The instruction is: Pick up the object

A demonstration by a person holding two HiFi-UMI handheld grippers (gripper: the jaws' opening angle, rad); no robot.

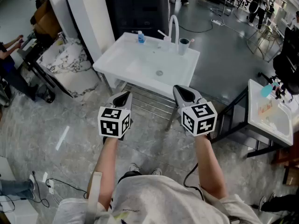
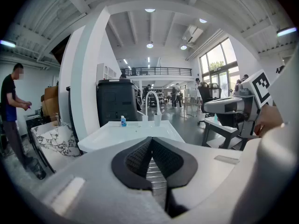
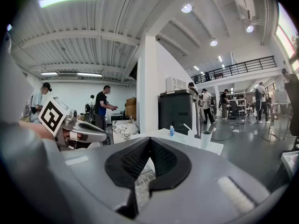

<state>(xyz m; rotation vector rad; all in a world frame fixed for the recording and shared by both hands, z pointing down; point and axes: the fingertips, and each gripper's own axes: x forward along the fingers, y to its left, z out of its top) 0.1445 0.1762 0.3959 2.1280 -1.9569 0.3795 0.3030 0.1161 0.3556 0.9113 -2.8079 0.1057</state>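
A white sink table [image 1: 110, 61] stands in front of me, with a curved white faucet [image 1: 174, 26] at its far edge. Beside the faucet are a small blue bottle [image 1: 141, 37] and a pale cup [image 1: 184, 45]. My left gripper [image 1: 122, 96] is held just short of the table's near edge, shut and empty. The right gripper [image 1: 180, 90] hangs level with it, also shut with nothing between its pads. In the left gripper view the left gripper [image 2: 152, 139] points at the bottle [image 2: 123, 121] and cup [image 2: 158, 119]. In the right gripper view the right gripper [image 3: 149, 140] faces the bottle [image 3: 172, 130] and cup [image 3: 205, 138].
A metal rack [image 1: 150, 103] sits under the sink table. A marble-patterned tub [image 1: 70, 62] stands to the left, and a dark cabinet [image 1: 136, 7] behind. A second white sink stand [image 1: 270, 115] is at the right. A person [image 1: 6, 56] stands far left; others are further back.
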